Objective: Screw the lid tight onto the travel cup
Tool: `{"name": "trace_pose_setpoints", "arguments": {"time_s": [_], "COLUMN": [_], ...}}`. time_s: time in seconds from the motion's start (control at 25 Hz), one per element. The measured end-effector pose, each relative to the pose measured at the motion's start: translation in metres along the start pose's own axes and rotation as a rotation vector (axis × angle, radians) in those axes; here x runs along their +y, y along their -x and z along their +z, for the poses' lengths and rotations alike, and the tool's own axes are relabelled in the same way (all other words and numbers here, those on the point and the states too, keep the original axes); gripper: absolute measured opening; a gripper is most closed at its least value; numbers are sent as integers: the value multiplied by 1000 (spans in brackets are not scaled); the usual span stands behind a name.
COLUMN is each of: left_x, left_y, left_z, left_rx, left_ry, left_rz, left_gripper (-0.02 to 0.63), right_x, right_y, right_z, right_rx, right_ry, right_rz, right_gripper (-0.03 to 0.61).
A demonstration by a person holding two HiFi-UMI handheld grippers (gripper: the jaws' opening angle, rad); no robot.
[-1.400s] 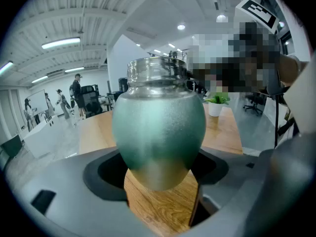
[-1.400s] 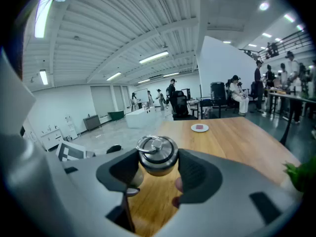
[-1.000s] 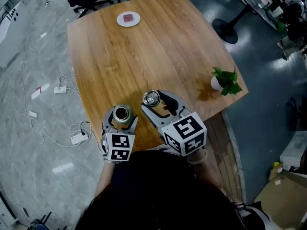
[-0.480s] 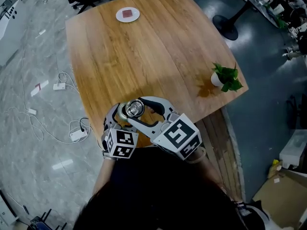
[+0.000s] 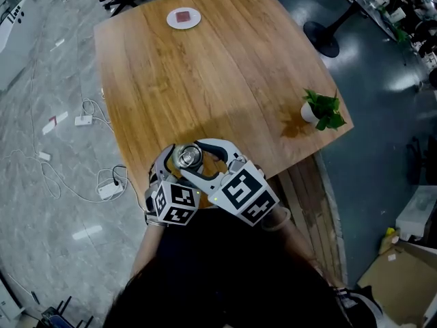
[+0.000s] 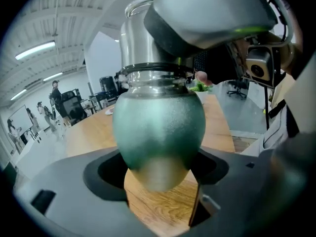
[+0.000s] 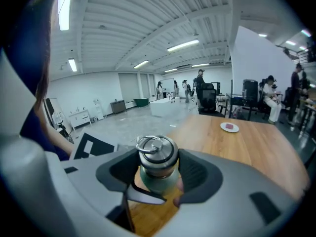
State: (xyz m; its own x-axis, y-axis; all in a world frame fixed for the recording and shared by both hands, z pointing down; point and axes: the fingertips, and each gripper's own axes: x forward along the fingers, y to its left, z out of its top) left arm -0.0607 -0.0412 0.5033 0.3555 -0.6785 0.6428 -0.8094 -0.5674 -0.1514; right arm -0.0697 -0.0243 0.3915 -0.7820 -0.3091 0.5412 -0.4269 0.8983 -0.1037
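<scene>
In the head view, the green travel cup stands at the near edge of the wooden table, almost hidden under the lid. My left gripper is shut on its body. The steel lid with its ring sits on the cup's mouth, with my right gripper shut on it from the right. In the left gripper view the cup fills the middle between the jaws of the left gripper, the lid above it. The right gripper view shows the right gripper closed around the lid, with the cup just below.
A white plate with a red item lies at the table's far end. A small potted plant stands at the right edge. Cables and a power strip lie on the floor to the left. Several people stand far off in the room.
My right gripper has carried the lid leftward from beside the cup to sit over its mouth. The left gripper with the cup has stayed nearly in place.
</scene>
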Motion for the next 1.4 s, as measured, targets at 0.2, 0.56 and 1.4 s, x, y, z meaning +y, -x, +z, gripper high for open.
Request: {"name": "trace_pose_setpoints", "arguments": {"time_s": [0.2,0.56,1.4], "left_x": [-3,-11,-21], "left_y": [-1,-2,-1], "left_z": [0,1,15], "left_rx": [-5,-32,-11], "left_ry": [0,16,32], "left_rz": [-17,-114,-206], "left_gripper": [370,370,370], "right_x": [-1,3,-18], "right_y": [-3,1,1], "right_z": [-4,4,9], "right_rx": [-1,-39,-102], "right_ry": [-45,-67,-161], "right_rz": [9,71,-117], "right_gripper": [250,250,253]}}
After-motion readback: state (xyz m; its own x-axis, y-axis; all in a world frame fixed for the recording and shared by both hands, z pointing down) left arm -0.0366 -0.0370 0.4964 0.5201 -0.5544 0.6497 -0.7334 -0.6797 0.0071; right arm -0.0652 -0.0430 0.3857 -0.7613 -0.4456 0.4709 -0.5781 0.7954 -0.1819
